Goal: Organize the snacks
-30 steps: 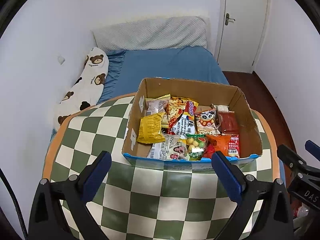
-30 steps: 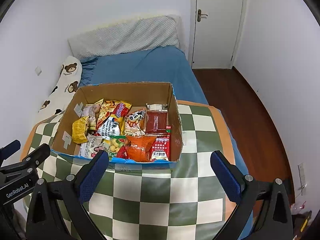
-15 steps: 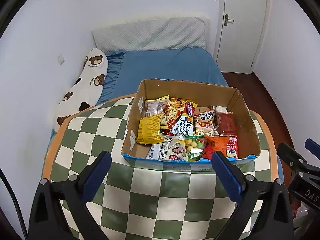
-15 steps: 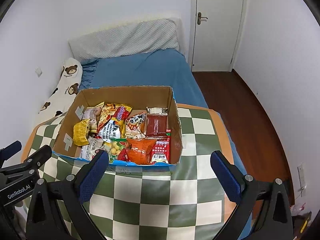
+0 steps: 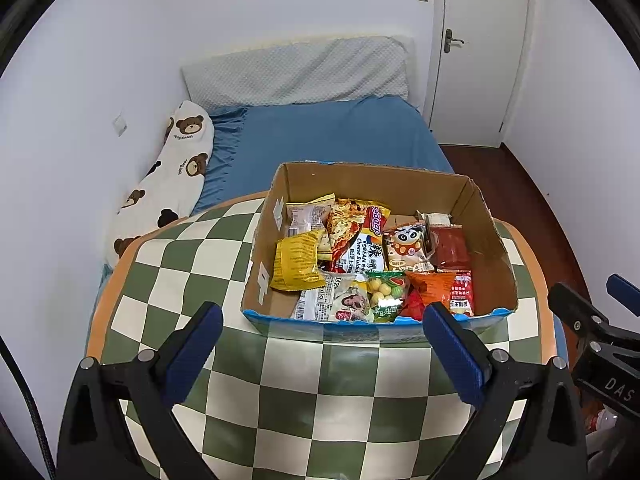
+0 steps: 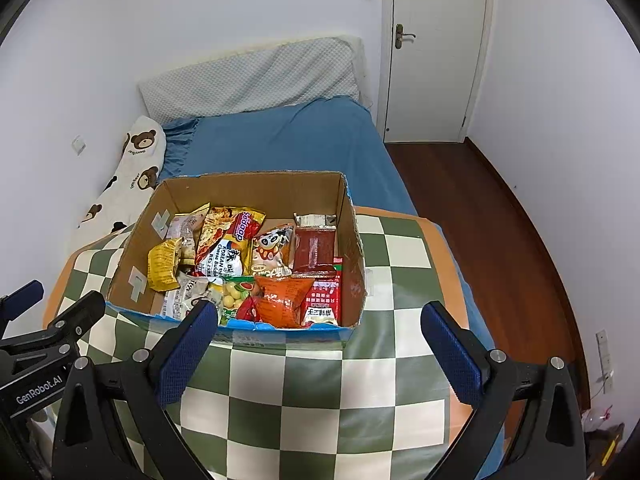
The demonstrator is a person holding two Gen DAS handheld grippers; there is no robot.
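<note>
An open cardboard box stands on the green-and-white checked table, filled with several snack packets: a yellow packet, a Korean noodle packet, a panda packet, a red packet and an orange packet. The box also shows in the right wrist view. My left gripper is open and empty, just in front of the box's near wall. My right gripper is open and empty, in front of the box's near right corner.
A bed with a blue sheet, a grey pillow and a bear-print bolster lies behind the table. A white door and wooden floor are at the right. The table's orange edge is close to the box.
Both views have drawn back slightly and risen, so the box sits a little lower and farther in frame. Nothing was grasped; both grippers stayed open.
</note>
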